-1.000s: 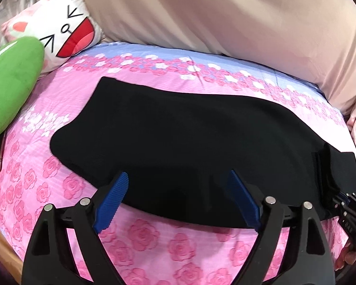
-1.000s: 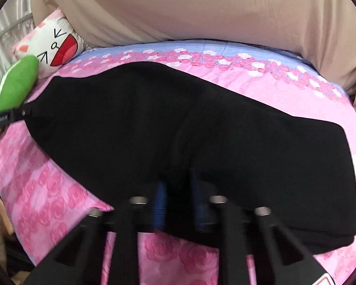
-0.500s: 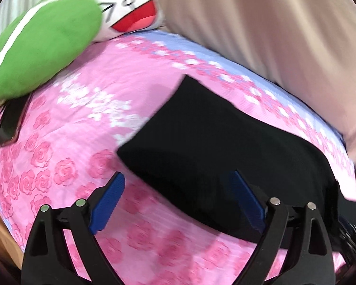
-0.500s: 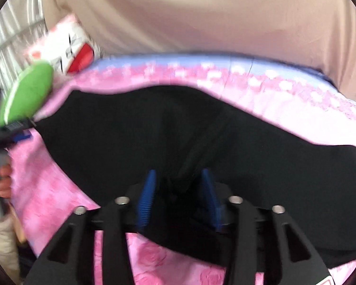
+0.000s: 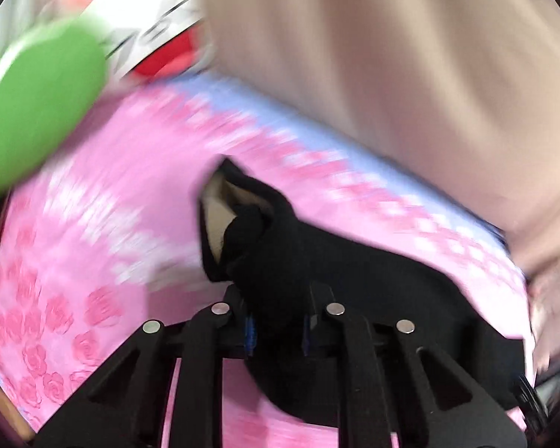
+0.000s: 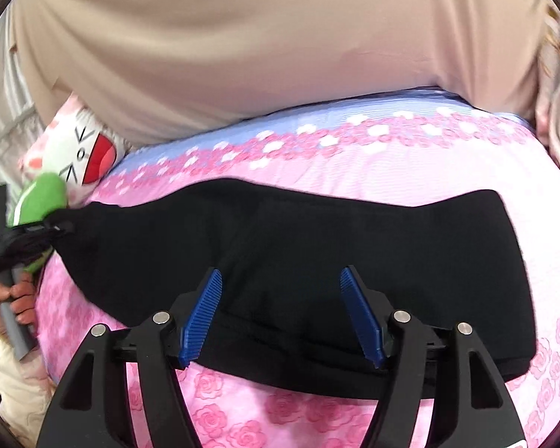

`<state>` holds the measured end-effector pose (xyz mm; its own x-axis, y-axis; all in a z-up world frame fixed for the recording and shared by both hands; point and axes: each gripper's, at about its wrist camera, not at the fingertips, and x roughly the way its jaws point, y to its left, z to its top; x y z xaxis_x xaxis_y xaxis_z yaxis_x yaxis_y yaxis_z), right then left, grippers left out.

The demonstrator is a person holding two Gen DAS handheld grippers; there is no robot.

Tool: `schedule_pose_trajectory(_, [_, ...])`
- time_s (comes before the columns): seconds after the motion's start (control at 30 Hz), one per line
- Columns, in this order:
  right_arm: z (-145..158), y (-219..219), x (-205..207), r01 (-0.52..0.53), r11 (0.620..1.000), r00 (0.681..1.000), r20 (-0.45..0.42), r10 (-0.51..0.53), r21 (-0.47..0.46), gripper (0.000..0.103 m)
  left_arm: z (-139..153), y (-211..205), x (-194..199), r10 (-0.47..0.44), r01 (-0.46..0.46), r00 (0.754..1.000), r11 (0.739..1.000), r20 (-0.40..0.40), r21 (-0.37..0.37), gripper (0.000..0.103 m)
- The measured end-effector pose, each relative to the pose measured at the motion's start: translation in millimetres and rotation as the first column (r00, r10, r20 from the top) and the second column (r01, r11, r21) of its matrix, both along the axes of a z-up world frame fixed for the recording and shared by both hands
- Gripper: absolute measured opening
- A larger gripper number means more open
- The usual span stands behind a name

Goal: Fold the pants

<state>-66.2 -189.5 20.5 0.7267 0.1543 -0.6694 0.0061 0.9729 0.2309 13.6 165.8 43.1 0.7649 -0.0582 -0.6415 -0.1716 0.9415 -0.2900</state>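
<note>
The black pants (image 6: 298, 261) are laid lengthwise across the pink rose-print bedspread (image 6: 410, 164), spanning the right wrist view from about nine o'clock to three o'clock. In the left wrist view one end of the garment (image 5: 280, 254) is bunched and raised off the cover, a pale lining being exposed at the opened edge near the centre. That end is clenched in the left gripper (image 5: 278, 326), black cloth being pinched between its blue pads. The right gripper (image 6: 282, 317) is seen with its jaws opening; cloth lies below and between them, but it is not pressed by the pads.

The fabric is judged soft, light and limp, with a thick knit look; sagging and creasing are to be expected wherever it is not supported, and slipping is unlikely against ribbed pads. A hold is best taken at a hemmed or doubled edge, both layers together.

Beyond the pants, a green cushion (image 6: 41, 201) and a cartoon-face pillow (image 6: 82, 153) are found at nine to ten o'clock, and a beige quilt (image 6: 261, 44) at twelve.
</note>
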Motion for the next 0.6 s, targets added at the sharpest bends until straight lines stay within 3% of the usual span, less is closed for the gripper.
schedule_pose_trajectory(0.1, [2, -17, -5, 0.041, 0.999, 0.999, 0.014, -0.041, 0.006, 0.066, 28, -75, -9, -0.186, 0.183, 0.981, 0.981, 0.047, 0.065, 0.016])
schedule_pose_trajectory(0.13, [2, -24, -7, 0.055, 0.998, 0.998, 0.017, -0.056, 0.015, 0.066, 28, -114, -11, -0.268, 0.264, 0.963, 0.96, 0.035, 0.096, 0.017])
schedule_pose_trajectory(0.2, [0, -33, -11, 0.073, 0.997, 0.997, 0.02, -0.074, 0.023, 0.068, 15, -164, -10, -0.35, 0.347, 0.937, 0.924, -0.014, 0.163, 0.021])
schedule_pose_trajectory(0.23, [-2, -38, -13, 0.081, 0.996, 0.996, 0.017, -0.082, 0.021, 0.07, -5, -198, -8, -0.391, 0.398, 0.917, 0.894, -0.073, 0.207, 0.023])
schedule_pose_trajectory(0.3, [-8, -47, -18, 0.105, 0.994, 0.994, 0.006, -0.105, 0.016, 0.07, -39, -231, -5, -0.417, 0.448, 0.893, 0.86, -0.17, 0.242, 0.026])
schedule_pose_trajectory(0.37, [-14, -57, -20, 0.119, 0.993, 0.993, -0.01, -0.119, 0.013, 0.07, -67, -243, -5, -0.408, 0.461, 0.88, 0.857, -0.244, 0.229, 0.027])
schedule_pose_trajectory(0.43, [-18, -67, -26, 0.134, 0.991, 0.991, -0.022, -0.133, 0.019, 0.07, -63, -240, -16, -0.391, 0.434, 0.897, 0.866, -0.206, 0.249, 0.038])
schedule_pose_trajectory(0.5, [-18, -71, -30, 0.133, 0.99, 0.991, -0.02, -0.132, 0.035, 0.07, -52, -230, -24, -0.391, 0.427, 0.901, 0.874, -0.186, 0.232, 0.079])
schedule_pose_trajectory(0.6, [-12, -65, -26, 0.073, 0.993, 0.997, -0.006, -0.073, 0.096, 0.071, -18, -199, -39, -0.36, 0.367, 0.93, 0.9, -0.076, 0.236, 0.09])
